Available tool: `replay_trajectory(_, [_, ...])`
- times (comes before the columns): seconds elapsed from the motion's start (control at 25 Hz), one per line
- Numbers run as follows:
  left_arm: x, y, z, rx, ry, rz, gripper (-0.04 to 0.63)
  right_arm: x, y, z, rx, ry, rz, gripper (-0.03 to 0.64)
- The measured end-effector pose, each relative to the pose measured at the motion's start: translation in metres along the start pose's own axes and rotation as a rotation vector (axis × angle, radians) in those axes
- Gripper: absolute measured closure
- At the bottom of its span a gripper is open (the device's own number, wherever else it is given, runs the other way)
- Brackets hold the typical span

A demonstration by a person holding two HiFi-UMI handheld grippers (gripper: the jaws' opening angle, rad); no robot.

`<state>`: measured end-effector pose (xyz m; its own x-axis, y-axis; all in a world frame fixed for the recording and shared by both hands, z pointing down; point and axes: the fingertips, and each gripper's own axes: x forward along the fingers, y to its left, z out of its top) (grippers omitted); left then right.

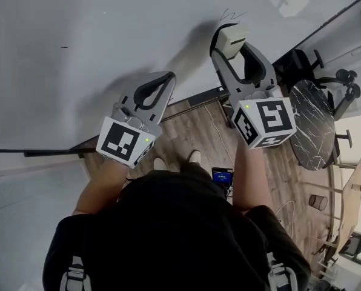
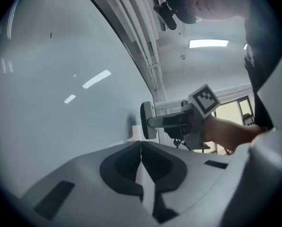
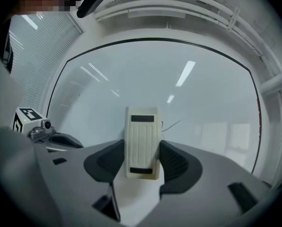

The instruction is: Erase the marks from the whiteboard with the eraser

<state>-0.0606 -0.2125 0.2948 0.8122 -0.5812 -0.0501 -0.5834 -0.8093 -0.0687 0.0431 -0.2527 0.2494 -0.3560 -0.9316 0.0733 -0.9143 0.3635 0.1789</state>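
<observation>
- Eraser clamped in right gripper, held against whiteboard near its lower edge.
- Left gripper closed on nothing, held off the lower edge.
- Left unwiped: scribble just above eraser, small dash toward left edge.
- Looked barely begun.

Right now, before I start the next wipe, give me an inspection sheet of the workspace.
Surface: whiteboard mostly clean; thin scribble just beyond the eraser, small dark tick far left.
Job's things: cream eraser, at the board.
Clutter: small lit screen near the person's feet.
Grippers: left gripper jaws together, nothing between them; right gripper clamped on the eraser's sides.
Cables: thin cable on the wood floor.
Surroundings: round marble table and office chair to the right.
</observation>
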Motion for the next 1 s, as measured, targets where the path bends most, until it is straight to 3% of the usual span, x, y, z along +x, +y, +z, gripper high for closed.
replay_trajectory(0.28, [0.007,0.002,0.004,0.016,0.001,0.052,0.591,0.025,0.0,0.02,-0.053,-0.022,0.027,0.387])
replay_trajectory(0.52, [0.012,0.003,0.014,0.012,-0.036,0.112,0.591,0.027,-0.006,0.02,-0.03,-0.021,0.088,0.387])
replay_trajectory(1.0, [0.039,-0.015,0.02,0.023,-0.042,0.15,0.591,0.021,-0.074,0.009,0.042,-0.042,0.072,0.387])
